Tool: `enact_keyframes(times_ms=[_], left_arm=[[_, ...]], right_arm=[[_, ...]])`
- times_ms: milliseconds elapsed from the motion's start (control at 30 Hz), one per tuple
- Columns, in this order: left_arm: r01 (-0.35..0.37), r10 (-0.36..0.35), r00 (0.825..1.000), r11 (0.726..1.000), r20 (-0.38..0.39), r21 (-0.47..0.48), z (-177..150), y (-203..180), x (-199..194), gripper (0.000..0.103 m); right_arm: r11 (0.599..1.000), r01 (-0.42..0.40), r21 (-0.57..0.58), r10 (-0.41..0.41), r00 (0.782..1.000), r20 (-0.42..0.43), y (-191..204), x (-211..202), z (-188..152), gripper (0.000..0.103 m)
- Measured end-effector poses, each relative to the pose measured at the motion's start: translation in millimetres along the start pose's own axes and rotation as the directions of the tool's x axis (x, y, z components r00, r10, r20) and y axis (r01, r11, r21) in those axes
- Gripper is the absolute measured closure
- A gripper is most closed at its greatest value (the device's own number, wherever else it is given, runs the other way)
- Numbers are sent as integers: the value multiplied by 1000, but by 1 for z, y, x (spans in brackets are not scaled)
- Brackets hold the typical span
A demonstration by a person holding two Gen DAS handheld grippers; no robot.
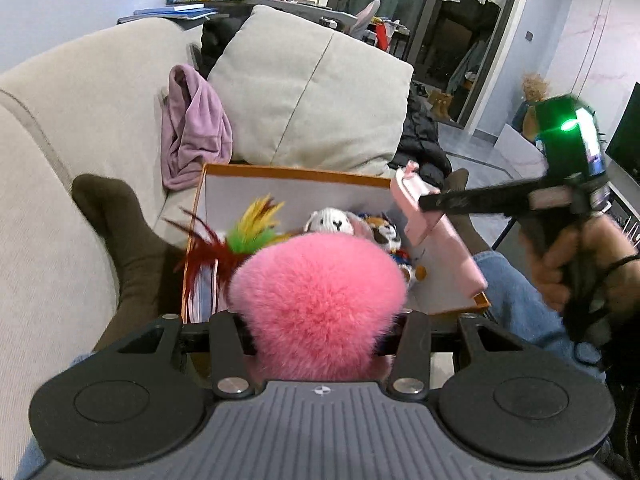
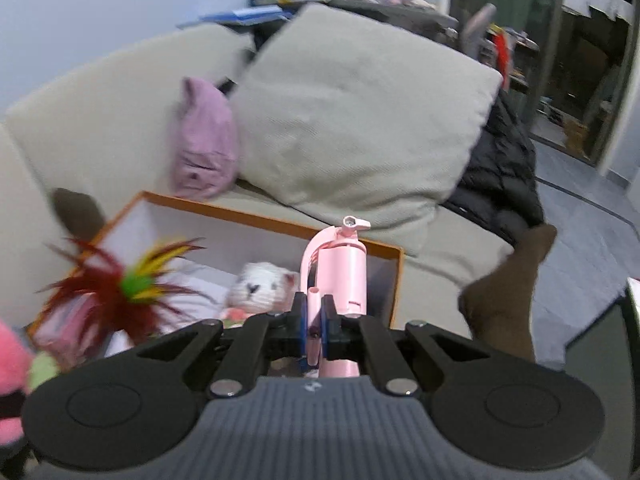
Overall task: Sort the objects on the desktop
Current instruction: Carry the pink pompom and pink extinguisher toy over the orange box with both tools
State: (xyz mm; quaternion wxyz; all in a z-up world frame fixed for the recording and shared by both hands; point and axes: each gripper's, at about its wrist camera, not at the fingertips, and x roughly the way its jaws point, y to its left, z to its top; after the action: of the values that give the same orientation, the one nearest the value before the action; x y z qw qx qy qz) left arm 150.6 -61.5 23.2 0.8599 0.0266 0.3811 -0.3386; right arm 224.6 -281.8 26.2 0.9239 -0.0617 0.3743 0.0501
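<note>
Both grippers loaded: left gripper [image 1: 320, 332] clamps pompom [image 1: 320, 288], right gripper [image 2: 315, 316] clamps pink device [image 2: 340, 276] above box [image 2: 394, 280] rim.

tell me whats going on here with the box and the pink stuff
A person sits on a sofa with a gripper in each hand. The left gripper is shut on a fluffy pink pom-pom; the right gripper is shut on a pink gadget. Both hover over an orange-edged box already holding toys.

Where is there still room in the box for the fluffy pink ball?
The orange box looks fullest in the middle and near side: feather toy, white knitted animal and another plush crowd there. The far strip along the white back wall looks bare. The left tool holds the pink pompom; the right tool holds the pink gadget.
</note>
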Motion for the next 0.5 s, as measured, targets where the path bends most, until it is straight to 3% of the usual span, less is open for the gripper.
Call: enact_keyframes(times_ms=[133,267,400,500], left_arm=[[27,-27,1000,1000,13,-5,4,5,5,52],[54,-53,998,998,25,-20,3,12,5,52],[74,-73,997,997,39,-36,2,18,1,52],[82,-80,996,996,46,-43,2,22,-2,52]], right_arm=[[984,124,-128,-126,992,-3,24,20,-4,96],[936,227,-267,-240,971,-14,46,41,-13,96],[903,272,-331,-306,950,-54,54,64,-22,95],[926,254,-281,-288,954,-87,46,68,-21,94]])
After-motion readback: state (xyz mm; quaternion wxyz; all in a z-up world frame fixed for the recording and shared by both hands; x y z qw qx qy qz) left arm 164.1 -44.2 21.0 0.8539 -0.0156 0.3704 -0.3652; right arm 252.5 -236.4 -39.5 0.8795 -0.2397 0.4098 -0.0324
